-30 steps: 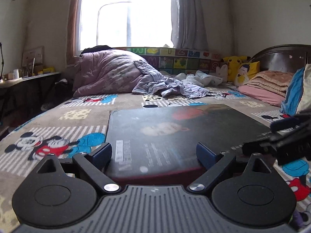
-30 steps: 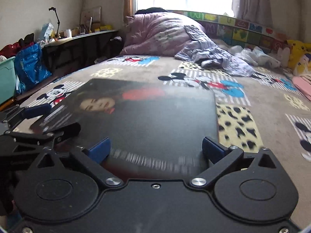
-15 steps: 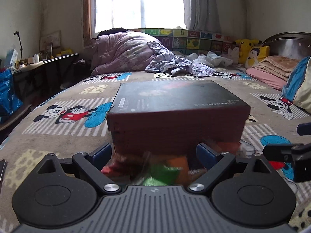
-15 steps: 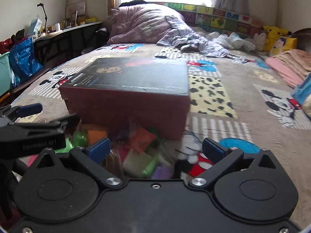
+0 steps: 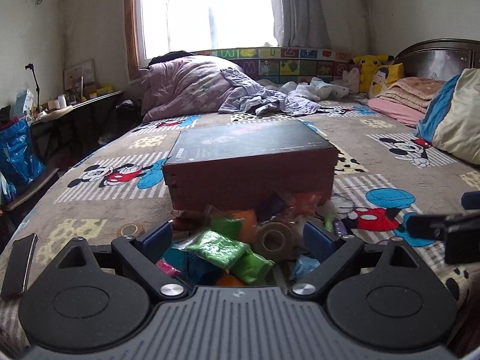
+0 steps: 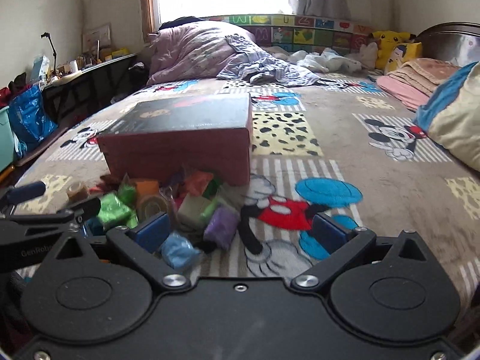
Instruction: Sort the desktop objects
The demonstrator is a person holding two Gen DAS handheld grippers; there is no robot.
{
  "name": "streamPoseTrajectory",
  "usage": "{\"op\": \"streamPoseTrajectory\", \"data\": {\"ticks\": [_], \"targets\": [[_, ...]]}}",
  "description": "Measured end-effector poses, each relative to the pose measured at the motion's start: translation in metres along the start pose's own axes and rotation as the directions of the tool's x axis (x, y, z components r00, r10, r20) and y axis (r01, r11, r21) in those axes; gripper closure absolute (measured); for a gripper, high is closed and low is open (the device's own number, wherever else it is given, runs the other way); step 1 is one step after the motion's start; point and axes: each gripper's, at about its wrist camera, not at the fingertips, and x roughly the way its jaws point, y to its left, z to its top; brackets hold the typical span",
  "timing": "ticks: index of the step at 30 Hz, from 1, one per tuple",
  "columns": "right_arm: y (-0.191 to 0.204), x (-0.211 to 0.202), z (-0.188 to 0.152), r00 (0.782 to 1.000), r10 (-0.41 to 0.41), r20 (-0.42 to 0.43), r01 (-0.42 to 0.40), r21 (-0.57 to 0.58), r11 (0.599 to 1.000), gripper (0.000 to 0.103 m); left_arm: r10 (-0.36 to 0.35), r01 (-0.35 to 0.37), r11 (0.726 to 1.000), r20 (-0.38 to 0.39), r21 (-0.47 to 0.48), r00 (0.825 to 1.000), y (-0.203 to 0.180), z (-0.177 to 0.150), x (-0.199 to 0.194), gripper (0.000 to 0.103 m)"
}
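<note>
A dark box with red sides (image 5: 249, 162) lies on the bed, also in the right wrist view (image 6: 180, 138). In front of it is a pile of small coloured packets: a green packet (image 5: 216, 247), a roll of brown tape (image 5: 274, 237), a purple packet (image 6: 222, 225), a light blue packet (image 6: 178, 249). My left gripper (image 5: 238, 240) is open and empty just over the pile. My right gripper (image 6: 240, 231) is open and empty, to the right of the pile over the blanket.
A phone (image 5: 19, 265) lies at the bed's left edge. A second tape roll (image 5: 130, 229) lies left of the pile. Pillows (image 5: 453, 126) at the right, a quilt heap (image 5: 192, 87) at the back. A desk and blue bag (image 5: 18, 153) stand left of the bed.
Both grippers have pulled back and away from the box. The pile of packets in front of the box has come into view.
</note>
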Motion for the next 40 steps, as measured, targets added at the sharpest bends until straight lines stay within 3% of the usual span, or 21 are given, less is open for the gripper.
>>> {"op": "streamPoseTrajectory", "data": {"ticks": [7,19,40], "targets": [[-0.004,-0.027,-0.018,0.999,-0.014,-0.031,0.015,0.012,1.000,0.001,0.020,-0.020,0.999,0.003,0.050,1.000,-0.019,0.001,-0.030,0.009],[-0.006,-0.078,-0.021,0.999,-0.028,0.016,0.028,0.003,1.000,0.001,-0.064,0.062,0.997,-0.024,-0.054,0.998,-0.012,-0.006,-0.080,0.009],[0.006,-0.090,-0.023,0.999,0.019,-0.036,-0.019,0.015,1.000,0.001,-0.046,0.046,0.999,-0.013,-0.027,0.999,-0.010,-0.005,-0.106,0.009]]}}
